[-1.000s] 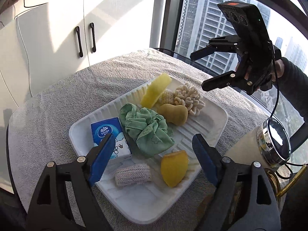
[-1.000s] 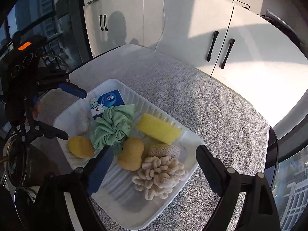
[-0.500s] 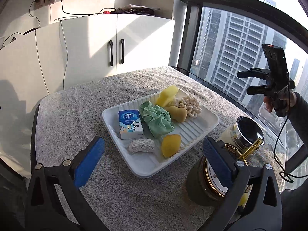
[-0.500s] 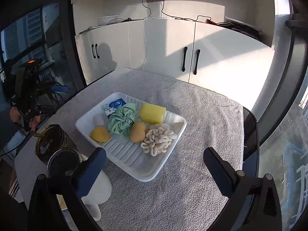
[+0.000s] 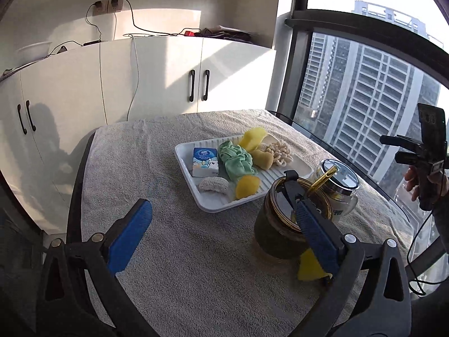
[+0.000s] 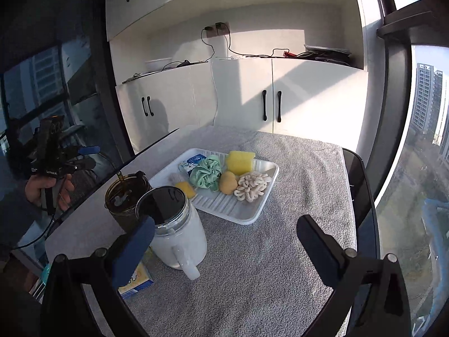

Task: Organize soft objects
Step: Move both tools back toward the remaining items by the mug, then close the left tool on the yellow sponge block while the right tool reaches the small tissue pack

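Left gripper point(image 5: 221, 227): black plastic arms w/ silver rivets at the pivots, blue rubber pads point(image 5: 127, 237) on the inner faces. Right gripper point(image 6: 224, 248): same black frame + silver rivets, one pad blue, the other looks dark in shadow. Seen from across, each unit has a black box-shaped body on top; the left one carries an orange mark and small white lettering on its side. Thin black cable point(image 5: 418, 250) hangs from the right unit. Dark sleeve point(image 5: 442, 216) at each wrist.
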A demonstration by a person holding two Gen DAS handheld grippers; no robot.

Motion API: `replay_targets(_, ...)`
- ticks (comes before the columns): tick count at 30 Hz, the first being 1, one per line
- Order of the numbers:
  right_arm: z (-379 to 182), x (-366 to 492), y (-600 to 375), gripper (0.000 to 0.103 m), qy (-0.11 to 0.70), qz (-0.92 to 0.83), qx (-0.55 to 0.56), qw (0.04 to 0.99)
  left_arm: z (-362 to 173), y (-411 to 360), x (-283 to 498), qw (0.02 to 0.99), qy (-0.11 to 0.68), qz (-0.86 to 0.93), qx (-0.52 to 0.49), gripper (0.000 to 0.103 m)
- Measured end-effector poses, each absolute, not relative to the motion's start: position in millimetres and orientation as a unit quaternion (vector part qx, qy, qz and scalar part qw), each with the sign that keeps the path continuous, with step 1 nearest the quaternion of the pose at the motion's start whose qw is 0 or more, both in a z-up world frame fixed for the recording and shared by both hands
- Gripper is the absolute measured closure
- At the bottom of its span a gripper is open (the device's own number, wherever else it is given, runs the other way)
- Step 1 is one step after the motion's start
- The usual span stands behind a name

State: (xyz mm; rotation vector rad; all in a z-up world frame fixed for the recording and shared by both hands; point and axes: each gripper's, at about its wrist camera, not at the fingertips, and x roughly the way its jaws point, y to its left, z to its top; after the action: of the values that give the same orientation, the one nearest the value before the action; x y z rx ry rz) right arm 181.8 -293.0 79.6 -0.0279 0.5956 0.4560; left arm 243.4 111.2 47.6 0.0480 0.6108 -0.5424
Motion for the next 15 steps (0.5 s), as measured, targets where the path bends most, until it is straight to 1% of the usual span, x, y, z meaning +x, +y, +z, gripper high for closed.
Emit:
replay_targets(7, 57, 144, -264, 0.000, 0.295, 0.224, 0.012, 0.929, 33, 89, 189, 0.916, 0.293, -0.271, 0.041, 0.000)
replay_targets(15, 10, 102, -228, 0.000, 0.324, 0.210, 0.049, 0.921, 4, 43, 149, 0.900, 0.302, -0.304, 0.072, 0.000)
